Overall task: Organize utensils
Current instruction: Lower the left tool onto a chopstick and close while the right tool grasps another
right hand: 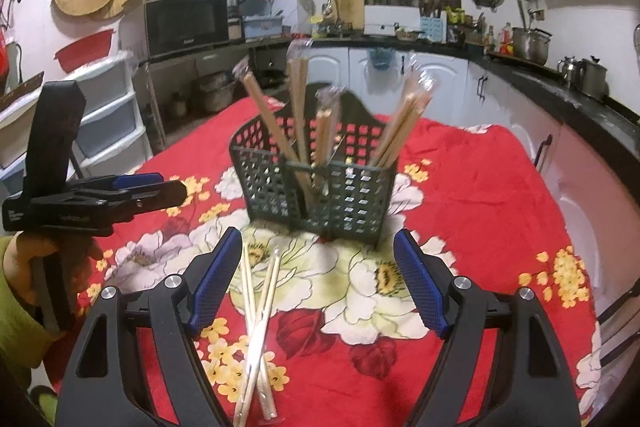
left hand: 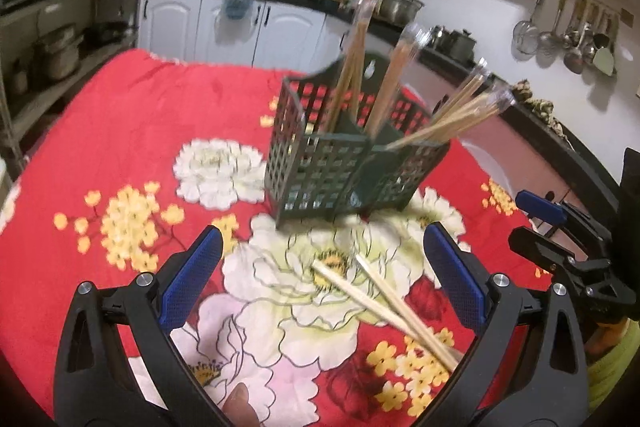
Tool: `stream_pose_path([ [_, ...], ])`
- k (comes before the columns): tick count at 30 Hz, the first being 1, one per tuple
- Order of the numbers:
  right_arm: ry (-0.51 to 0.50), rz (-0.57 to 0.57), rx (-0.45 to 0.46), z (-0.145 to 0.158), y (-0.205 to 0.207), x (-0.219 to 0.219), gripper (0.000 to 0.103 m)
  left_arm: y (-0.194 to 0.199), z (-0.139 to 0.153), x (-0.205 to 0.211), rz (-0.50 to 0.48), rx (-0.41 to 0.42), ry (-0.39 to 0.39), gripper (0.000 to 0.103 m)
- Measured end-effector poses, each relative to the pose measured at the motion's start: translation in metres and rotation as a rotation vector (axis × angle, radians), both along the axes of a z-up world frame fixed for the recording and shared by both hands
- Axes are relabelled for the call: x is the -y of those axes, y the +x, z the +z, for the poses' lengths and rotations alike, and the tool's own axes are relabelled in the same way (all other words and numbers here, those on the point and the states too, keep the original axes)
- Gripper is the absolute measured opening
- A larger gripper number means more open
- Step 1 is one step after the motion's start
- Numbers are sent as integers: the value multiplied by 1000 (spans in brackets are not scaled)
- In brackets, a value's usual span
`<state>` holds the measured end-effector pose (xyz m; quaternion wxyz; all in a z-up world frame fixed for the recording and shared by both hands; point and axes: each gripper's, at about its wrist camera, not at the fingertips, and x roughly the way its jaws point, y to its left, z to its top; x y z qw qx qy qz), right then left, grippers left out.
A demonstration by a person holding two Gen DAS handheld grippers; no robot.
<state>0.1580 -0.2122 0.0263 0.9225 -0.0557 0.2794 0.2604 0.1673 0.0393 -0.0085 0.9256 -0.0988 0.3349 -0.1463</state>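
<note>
Chopsticks, two loose pairs crossed in clear sleeves, lie on the red floral cloth covering the surface, just in front of the green lattice caddy. The caddy stands upright and already holds several sleeved bundles of chopsticks leaning in its compartments. The left hand-held gripper hangs over the loose chopsticks, released, with nothing between its pads. The right hand-held gripper is likewise released and empty, the loose pairs lying toward its left finger. Judged step: approach for pick-up. The next move calls for lowering one gripper astride a single pair, clenching, then lifting it into a compartment.
</note>
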Motion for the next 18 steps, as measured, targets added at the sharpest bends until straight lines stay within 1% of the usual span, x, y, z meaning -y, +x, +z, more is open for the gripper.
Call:
stream_pose_path([
  [2,-11,21,-23,-6,4,-6,71,4,-8,-2,2,-29,-4,92],
  [4,-20,35,-52,-12,8,-11,70,8,-16,-5,7,-60,-14,90],
  [5,-21,43,-64,-16,10,-13,69,10,-20,-6,4,-76,-19,83],
  [6,-24,49,-75,-19,13,-14,68,13,-23,-7,1,-92,-25,73],
  [7,-31,52,-86,-22,15,-16,65,16,-28,-9,3,-112,-29,67],
  [8,-40,56,-103,-27,19,-19,63,19,-33,-11,4,-134,-40,56],
  [9,-44,58,-118,-31,23,-20,63,23,-39,-14,-2,-168,-72,47],
  [12,-49,69,-169,-44,32,-25,58,31,-51,-21,-10,-227,-137,32],
  [14,-58,72,-194,-51,36,-28,55,36,-57,-24,-16,-256,-173,28],
  [18,-71,92,-234,-61,46,-38,51,45,-63,-23,-28,-290,-214,28],
])
